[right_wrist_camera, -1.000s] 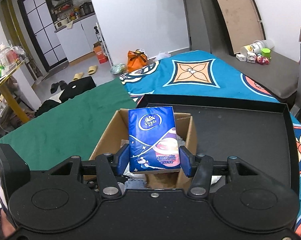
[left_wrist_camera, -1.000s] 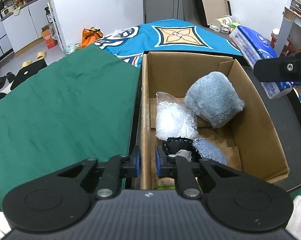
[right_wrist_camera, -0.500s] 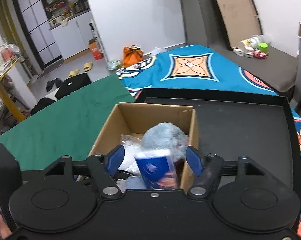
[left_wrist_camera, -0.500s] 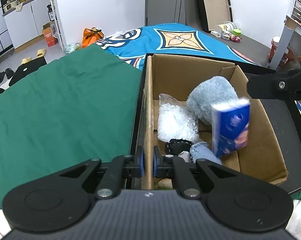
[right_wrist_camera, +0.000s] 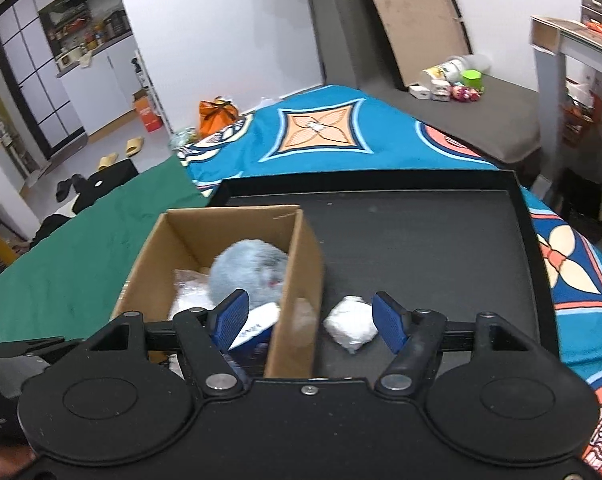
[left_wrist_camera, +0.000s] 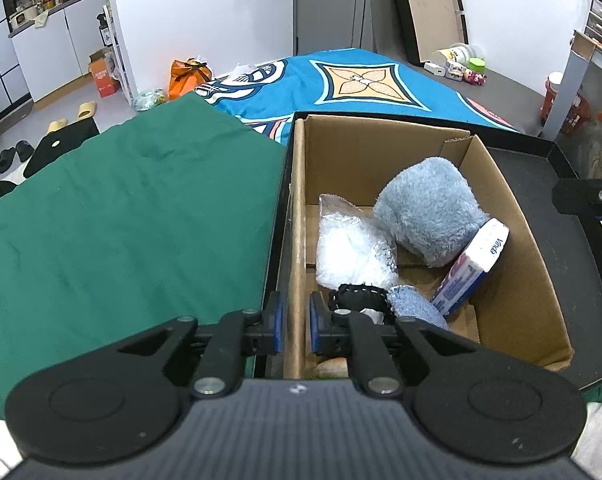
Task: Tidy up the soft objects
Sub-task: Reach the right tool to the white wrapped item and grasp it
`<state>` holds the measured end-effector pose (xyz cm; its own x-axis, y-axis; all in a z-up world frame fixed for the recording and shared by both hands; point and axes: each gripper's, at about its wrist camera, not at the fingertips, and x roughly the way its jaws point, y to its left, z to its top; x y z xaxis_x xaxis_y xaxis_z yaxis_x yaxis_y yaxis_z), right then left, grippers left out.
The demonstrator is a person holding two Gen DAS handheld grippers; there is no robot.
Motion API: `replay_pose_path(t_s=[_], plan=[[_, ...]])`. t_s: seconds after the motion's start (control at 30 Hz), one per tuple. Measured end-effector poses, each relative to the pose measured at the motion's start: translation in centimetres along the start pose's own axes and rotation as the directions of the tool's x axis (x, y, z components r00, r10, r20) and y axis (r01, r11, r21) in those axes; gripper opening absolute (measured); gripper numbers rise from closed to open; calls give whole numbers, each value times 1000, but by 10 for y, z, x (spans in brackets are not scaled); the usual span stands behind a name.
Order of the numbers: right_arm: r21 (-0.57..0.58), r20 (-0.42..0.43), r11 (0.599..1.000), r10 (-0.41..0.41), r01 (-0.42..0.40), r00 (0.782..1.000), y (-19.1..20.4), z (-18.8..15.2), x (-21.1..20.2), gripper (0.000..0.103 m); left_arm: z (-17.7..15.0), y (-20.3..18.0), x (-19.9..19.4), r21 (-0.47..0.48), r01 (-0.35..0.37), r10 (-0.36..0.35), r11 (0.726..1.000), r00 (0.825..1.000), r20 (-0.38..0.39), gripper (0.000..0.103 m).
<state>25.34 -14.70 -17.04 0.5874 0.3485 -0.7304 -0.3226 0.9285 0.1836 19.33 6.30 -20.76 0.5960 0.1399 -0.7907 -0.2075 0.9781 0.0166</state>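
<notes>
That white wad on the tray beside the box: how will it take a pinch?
The white wad looks crinkled and plastic-wrapped, so it probably squashes, not resists. Likely light for its bulk and maybe slippery. Lumpy, so unlikely to roll. The open right tongs already straddle it.

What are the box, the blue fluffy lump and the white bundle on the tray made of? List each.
Box: brown cardboard, matte, with raw cut edges.
Fluffy lump: plush fabric, with a shaggy grey-blue pile.
White bundle: probably thin crinkled plastic film, glossy and wrinkled; blur leaves it open.
Tray: smooth matte black; material unclear.
</notes>
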Motion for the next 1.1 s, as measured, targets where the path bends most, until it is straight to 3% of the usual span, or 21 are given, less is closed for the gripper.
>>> replay_pose_path(t_s=[0.17, 0.37, 0.5, 1.1], plan=[[18, -10, 1000, -6, 7, 1000, -11, -4, 6, 68, 3, -6, 1, 19, -13, 14, 1000, 1000, -10, 16], [49, -40, 999, 12, -10, 999, -25, -10, 21, 64, 4, -14, 5, 42, -40, 40, 998, 999, -10, 35], [76, -61, 997, 26, -22, 998, -35, -14, 32, 62, 5, -20, 8, 66, -57, 59, 996, 998, -21, 42], [141, -116, 985, 112, -95, 987, -61, -15, 73, 59, 19, -44, 20, 119, -136, 140, 984, 990, -24, 51]])
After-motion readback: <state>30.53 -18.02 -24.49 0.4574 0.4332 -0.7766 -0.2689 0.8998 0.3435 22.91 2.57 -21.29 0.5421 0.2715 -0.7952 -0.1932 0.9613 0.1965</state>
